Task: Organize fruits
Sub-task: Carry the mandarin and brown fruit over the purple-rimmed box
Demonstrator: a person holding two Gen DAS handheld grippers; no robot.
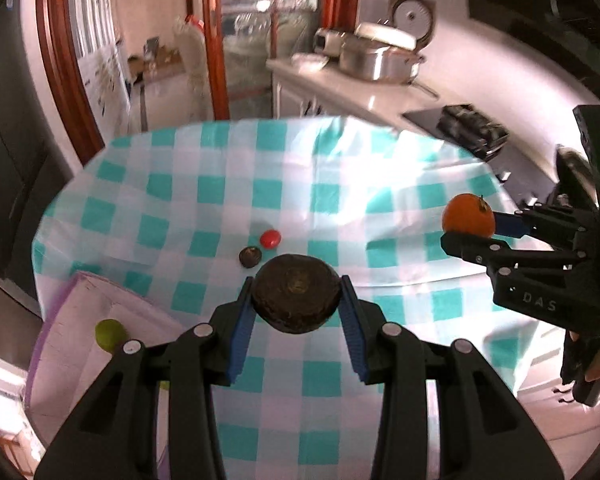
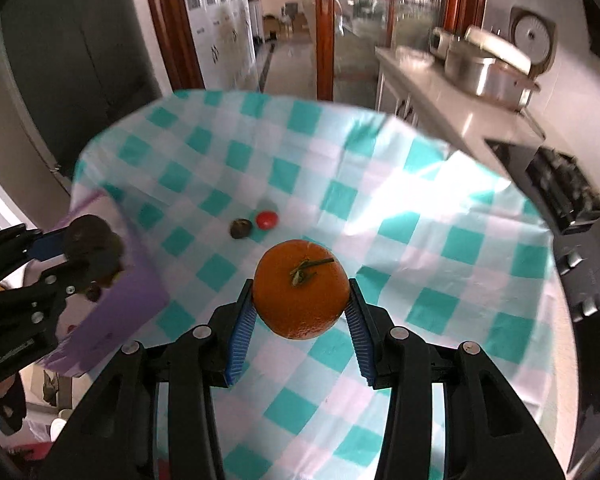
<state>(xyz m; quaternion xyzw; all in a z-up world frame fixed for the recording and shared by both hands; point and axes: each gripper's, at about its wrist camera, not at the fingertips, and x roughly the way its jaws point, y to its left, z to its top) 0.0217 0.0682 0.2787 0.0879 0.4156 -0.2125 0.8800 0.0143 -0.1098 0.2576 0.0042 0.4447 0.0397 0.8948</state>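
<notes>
Both grippers are loaded and held clear above the checked tablecloth (image 1: 203, 184). A dark round fruit (image 1: 295, 298) is being clamped by the left gripper (image 1: 296, 304), an orange (image 2: 301, 289) by the right gripper (image 2: 300, 300), stem facing the camera. Likely being carried to the purple-rimmed box (image 1: 75, 336), where a green fruit (image 1: 108, 334) is lying. A red fruit (image 1: 269, 238) and small dark fruit (image 1: 250, 257) are still waiting on the cloth. "DAS" is readable on the right gripper's body.
</notes>
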